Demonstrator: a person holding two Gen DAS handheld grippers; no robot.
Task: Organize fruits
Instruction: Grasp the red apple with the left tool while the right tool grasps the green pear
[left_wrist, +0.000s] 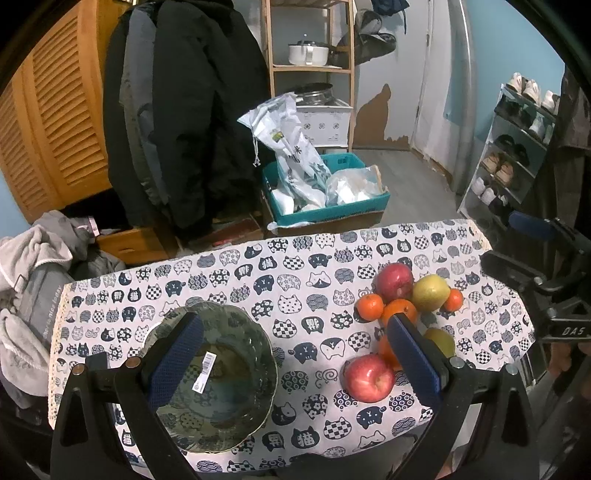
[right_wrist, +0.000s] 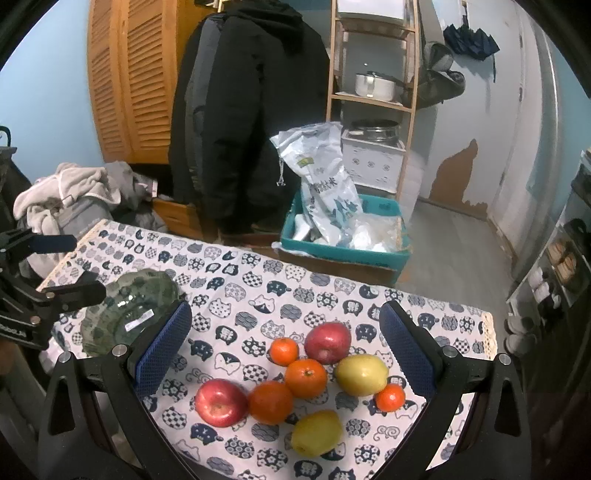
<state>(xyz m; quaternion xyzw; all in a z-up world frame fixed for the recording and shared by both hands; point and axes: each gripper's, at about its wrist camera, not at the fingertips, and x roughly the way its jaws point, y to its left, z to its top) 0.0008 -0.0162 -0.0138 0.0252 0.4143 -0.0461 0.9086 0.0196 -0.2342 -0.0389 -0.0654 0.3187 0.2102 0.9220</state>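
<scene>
Fruits (right_wrist: 303, 384) lie in a loose cluster on the cat-print cloth (right_wrist: 236, 295), directly ahead of and between the fingers of the right gripper (right_wrist: 284, 349), whose jaws stand wide apart and hold nothing. Nearest its left finger is a red apple (right_wrist: 220, 402); an orange (right_wrist: 270, 401) touches that apple on the side toward the right finger, and a second orange (right_wrist: 306, 377) sits just beyond it. Farther out are another red apple (right_wrist: 327, 342) and a small mandarin (right_wrist: 283, 351). A yellow-green fruit (right_wrist: 361, 374) lies close to the right finger with a second mandarin (right_wrist: 390, 397) beside it, and a yellow fruit (right_wrist: 316, 432) is closest to the gripper's base.

The left gripper (left_wrist: 295, 349) is also spread wide and empty. A green glass bowl (left_wrist: 236, 373) with a barcode sticker (left_wrist: 204, 369) sits under and just inside its left finger, upright on the cloth. The fruit cluster lies by its right finger: one red apple (left_wrist: 369, 377) just inside that finger, the rest beyond and partly behind it. Bowl and fruit are well apart, with bare cloth between them.

Past the table, ahead of both grippers, hang a black coat (left_wrist: 184, 122) and stands a teal crate (left_wrist: 328, 206) holding plastic bags.
</scene>
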